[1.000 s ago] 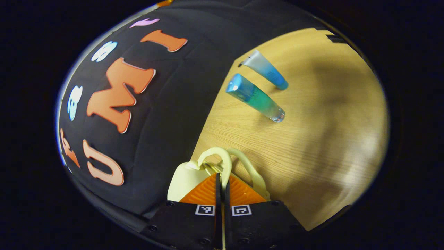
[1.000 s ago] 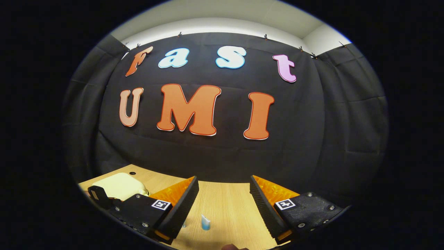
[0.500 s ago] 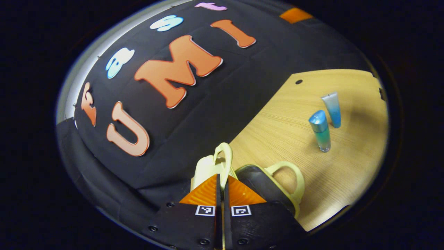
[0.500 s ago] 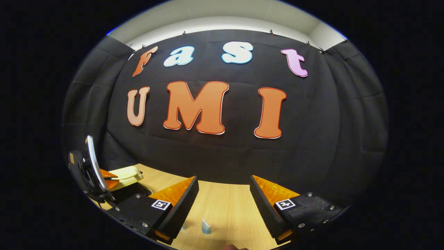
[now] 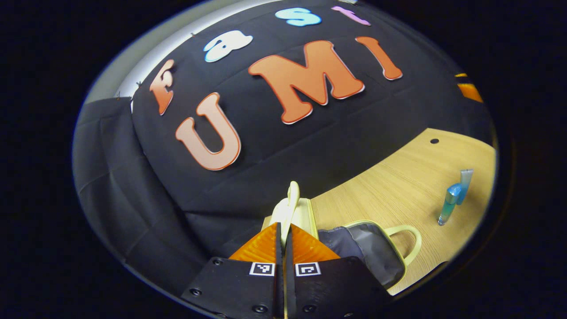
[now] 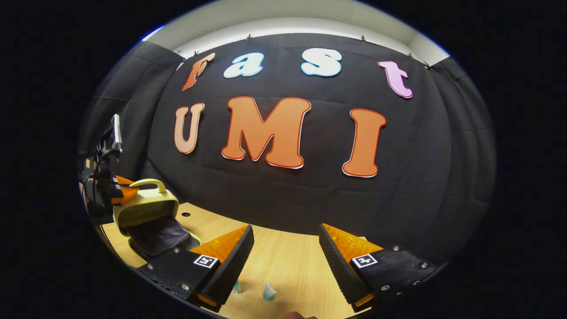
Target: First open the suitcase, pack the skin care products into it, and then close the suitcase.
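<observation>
Small pale-yellow hard-shell suitcase (image 6: 146, 212) sits at the table's left end, lid (image 5: 290, 210) raised near upright, dark grey lining (image 5: 367, 248) exposed. Left gripper (image 5: 283, 230) clenched on the lid's looped handle (image 6: 148, 184), presumably to hold the lid open for packing. Blue-capped slim bottle (image 5: 448, 204) and blue-tinted tube (image 5: 464, 184) stand upright, just beside each other, well apart from the case on the light wooden table (image 5: 398, 186). Right gripper (image 6: 285, 261) released, jaws wide, hovering above the tube (image 6: 268, 291), likely next pick
</observation>
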